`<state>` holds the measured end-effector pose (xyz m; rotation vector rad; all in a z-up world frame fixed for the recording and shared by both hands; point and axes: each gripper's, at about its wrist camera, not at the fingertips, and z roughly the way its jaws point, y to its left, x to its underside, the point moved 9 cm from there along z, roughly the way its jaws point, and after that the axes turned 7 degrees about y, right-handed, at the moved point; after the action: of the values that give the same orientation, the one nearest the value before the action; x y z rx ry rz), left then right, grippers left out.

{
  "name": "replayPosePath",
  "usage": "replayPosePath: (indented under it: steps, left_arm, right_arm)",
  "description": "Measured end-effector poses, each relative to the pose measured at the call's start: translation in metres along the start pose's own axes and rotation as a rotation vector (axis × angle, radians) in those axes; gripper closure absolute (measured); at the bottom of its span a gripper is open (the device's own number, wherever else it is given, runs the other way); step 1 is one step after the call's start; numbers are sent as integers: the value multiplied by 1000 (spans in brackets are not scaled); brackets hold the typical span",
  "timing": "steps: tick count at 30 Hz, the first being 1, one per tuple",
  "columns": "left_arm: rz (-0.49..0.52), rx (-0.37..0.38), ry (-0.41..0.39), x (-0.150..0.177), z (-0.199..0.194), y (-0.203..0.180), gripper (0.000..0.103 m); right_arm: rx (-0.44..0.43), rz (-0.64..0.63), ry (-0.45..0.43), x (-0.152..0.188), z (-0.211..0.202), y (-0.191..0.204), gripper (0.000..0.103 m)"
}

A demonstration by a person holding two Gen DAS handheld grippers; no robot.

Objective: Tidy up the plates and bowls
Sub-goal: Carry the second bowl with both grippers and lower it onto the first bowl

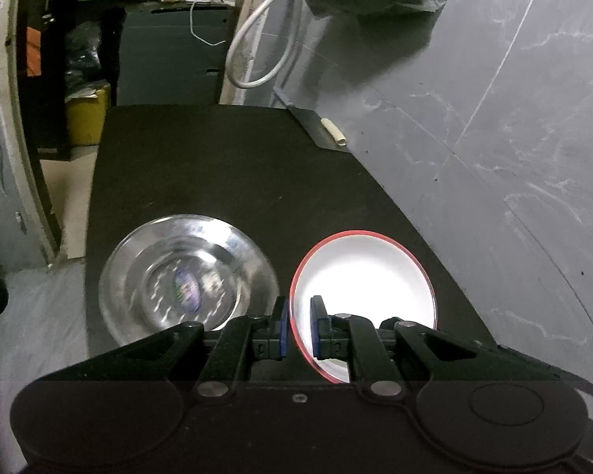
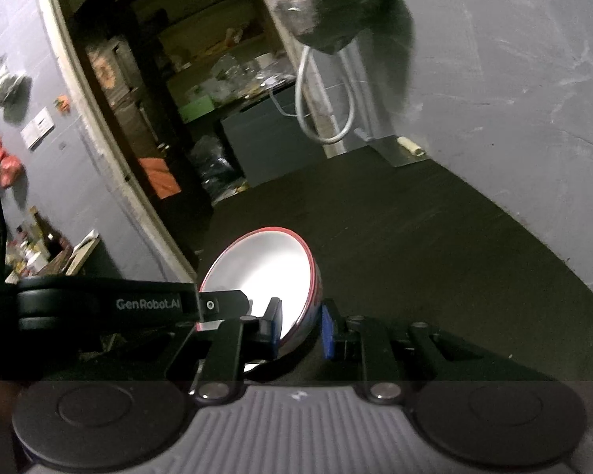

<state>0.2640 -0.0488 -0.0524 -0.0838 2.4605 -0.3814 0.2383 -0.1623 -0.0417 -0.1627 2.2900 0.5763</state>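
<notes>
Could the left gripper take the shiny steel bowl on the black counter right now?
Probably not: the left gripper is shut on the red-rimmed white bowl; the steel bowl sits unobstructed beside it.

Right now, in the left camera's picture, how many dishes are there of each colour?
Steel bowl: 1
White bowl with red rim: 1
Total: 2

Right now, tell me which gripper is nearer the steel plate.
Left. The left gripper, shut on a red-rimmed dish, is just right of the steel plate. The right gripper, holding a red-rimmed bowl, is farther right; its camera misses the plate.
</notes>
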Motion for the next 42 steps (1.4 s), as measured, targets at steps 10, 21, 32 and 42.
replayPosePath:
  steps: [10, 21, 32, 42]
  left_arm:
    - [-45, -6, 13, 30, -22, 22, 91]
    - [-84, -27, 58, 55, -25, 36, 91]
    - [-107, -45, 82, 66, -22, 41, 90]
    - [-128, -53, 106, 74, -20, 47, 89]
  right_arm:
    - [-23, -59, 56, 22, -11, 29, 80]
    - [-48, -96, 125, 40, -9, 40, 80]
    - [-56, -127, 163, 46, -5, 45, 80]
    - [-69, -146, 194, 54, -2, 50, 80]
